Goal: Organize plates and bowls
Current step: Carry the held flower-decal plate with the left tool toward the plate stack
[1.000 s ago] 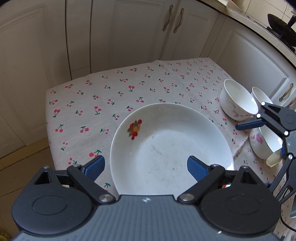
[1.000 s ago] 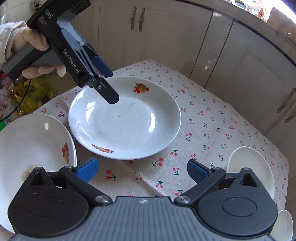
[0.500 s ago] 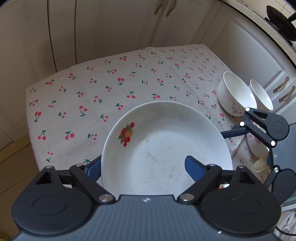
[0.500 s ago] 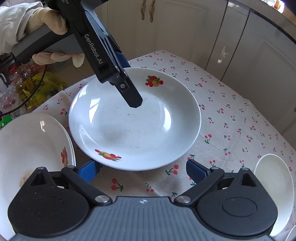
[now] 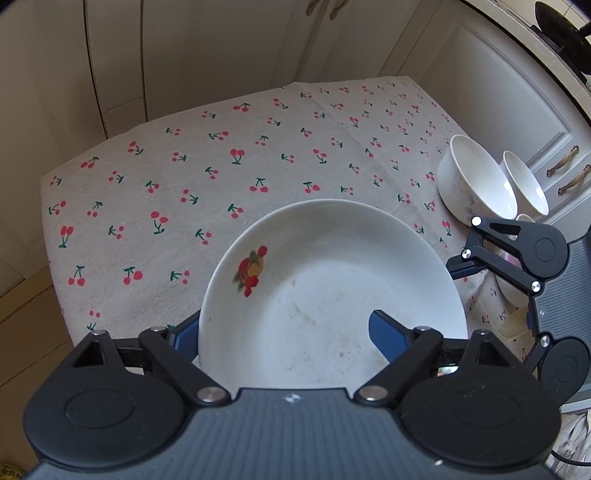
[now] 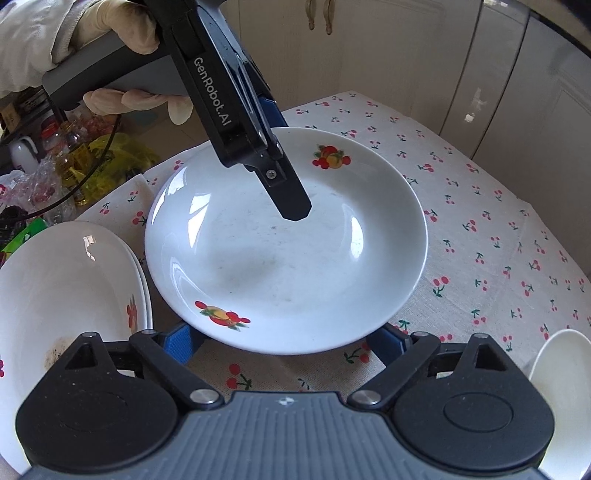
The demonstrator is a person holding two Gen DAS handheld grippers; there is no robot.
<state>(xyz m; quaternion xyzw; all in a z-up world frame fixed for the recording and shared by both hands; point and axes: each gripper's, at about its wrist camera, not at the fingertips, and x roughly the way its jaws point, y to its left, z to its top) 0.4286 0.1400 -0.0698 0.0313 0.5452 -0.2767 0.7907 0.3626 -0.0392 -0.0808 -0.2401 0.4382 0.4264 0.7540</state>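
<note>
The left claw (image 5: 288,325) straddles one edge of the white plate (image 6: 288,258): its left blue finger (image 5: 184,332) sits outside the rim, half hidden behind it, and its right finger stands over the plate's inside. Its jaws have just been closing with that rim between them, but I cannot tell whether the pads actually press on the china. A gloved hand (image 6: 122,33) grips its grey handle.

The right claw (image 6: 284,343) is spread wide at the opposite rim, both blue pads tucked partly under the plate's edge. Its jaws have just been closing too, and no pinch on the plate shows.

The plate, printed with two small fruit pictures, is in the middle of the worktop over a cherry-print cloth (image 5: 221,166). Just beside it, to the left in the right wrist view, is a stack of similar plates (image 6: 66,295). At the cloth's far side stand two white bowls (image 5: 476,181), close together. Cream cabinets (image 5: 184,55) surround the worktop, and bottles and bags (image 6: 74,162) crowd behind the stack
</note>
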